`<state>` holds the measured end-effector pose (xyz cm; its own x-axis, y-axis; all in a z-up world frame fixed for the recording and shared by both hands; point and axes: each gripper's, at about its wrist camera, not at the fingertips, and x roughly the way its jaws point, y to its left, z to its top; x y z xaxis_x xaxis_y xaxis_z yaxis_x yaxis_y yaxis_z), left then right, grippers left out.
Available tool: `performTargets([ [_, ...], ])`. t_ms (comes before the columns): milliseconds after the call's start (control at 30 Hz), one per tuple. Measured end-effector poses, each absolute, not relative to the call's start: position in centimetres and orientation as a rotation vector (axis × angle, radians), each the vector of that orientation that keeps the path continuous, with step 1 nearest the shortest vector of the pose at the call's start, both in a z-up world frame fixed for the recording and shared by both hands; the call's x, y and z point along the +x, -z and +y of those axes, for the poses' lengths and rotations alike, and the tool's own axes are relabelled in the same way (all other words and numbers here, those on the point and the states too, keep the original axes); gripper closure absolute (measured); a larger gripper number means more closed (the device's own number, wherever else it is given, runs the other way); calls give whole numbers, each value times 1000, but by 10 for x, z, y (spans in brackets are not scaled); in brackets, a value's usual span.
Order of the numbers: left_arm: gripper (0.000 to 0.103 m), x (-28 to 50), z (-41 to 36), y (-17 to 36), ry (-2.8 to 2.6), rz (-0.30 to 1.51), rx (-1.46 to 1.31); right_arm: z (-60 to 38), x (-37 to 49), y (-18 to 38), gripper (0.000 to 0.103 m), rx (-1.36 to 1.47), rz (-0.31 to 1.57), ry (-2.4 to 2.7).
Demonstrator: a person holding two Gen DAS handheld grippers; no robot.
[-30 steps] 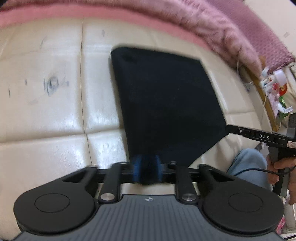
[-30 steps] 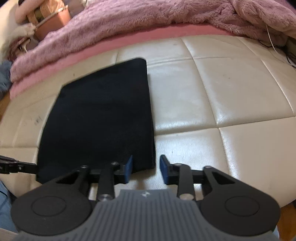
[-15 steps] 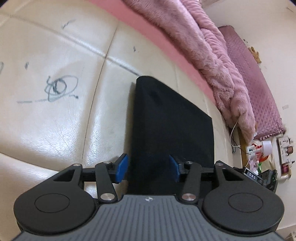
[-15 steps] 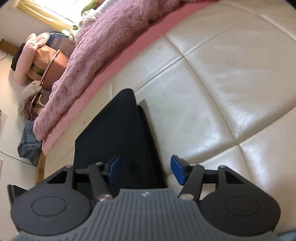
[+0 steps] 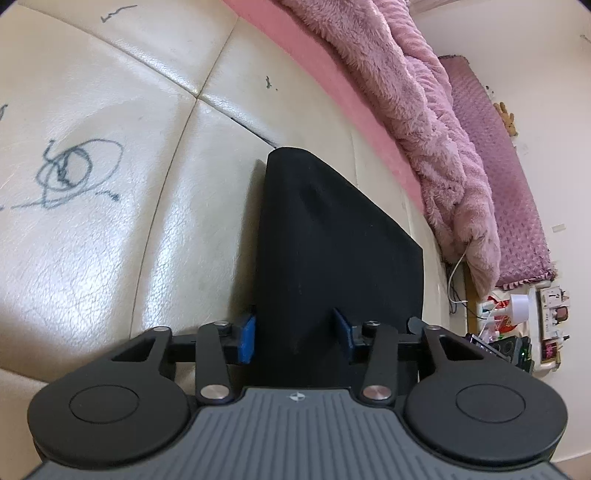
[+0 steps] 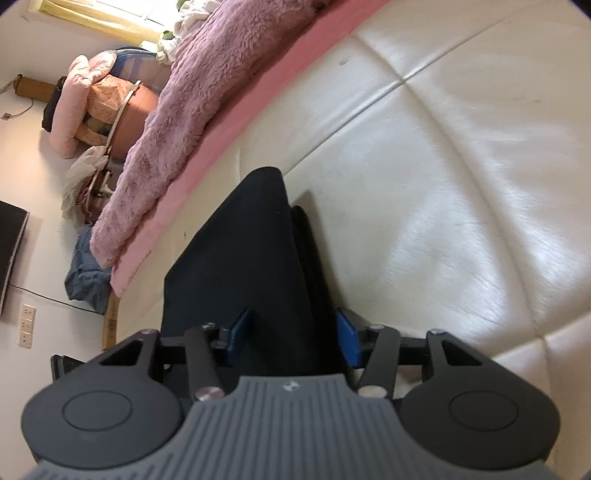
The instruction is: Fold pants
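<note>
Left wrist: pants edge between parted fingers

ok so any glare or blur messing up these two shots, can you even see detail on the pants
Left wrist view: soft glare on the cream cushion, straight seams bowed by the fisheye, and the black pants show only faint creases. Right wrist view: brighter sheen on the cushion, the pants are near featureless black, the window is blown out, and the edges are slightly soft.
</note>
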<state>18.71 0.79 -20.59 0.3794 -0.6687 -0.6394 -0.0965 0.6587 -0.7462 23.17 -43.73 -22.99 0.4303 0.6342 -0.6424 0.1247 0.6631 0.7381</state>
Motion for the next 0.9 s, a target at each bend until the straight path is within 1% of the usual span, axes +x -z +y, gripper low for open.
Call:
performTargets([
  [67, 57, 188, 6, 205, 418, 1147, -785, -436, 237, 233, 66, 821, 1110, -376],
  [133, 66, 190, 5, 204, 421, 1150, -775, -437, 237, 236, 71, 846, 1114, -379],
  [167, 67, 190, 4, 203, 422, 1151, -768, -439, 237, 238, 74, 866, 1114, -381],
  [333, 77, 191, -1, 193, 411, 1153, -692, -440, 234, 237, 81, 890, 1112, -372],
  [533, 81, 193, 9, 178, 397, 1136, -645, -429, 236, 218, 87, 842, 1105, -369],
  [700, 81, 197, 39, 162, 369, 1100, -623, -402, 247, 202, 89, 815, 1095, -396],
  [900, 81, 215, 96, 135, 345, 1059, -605, -351, 271, 188, 89, 836, 1064, -455],
])
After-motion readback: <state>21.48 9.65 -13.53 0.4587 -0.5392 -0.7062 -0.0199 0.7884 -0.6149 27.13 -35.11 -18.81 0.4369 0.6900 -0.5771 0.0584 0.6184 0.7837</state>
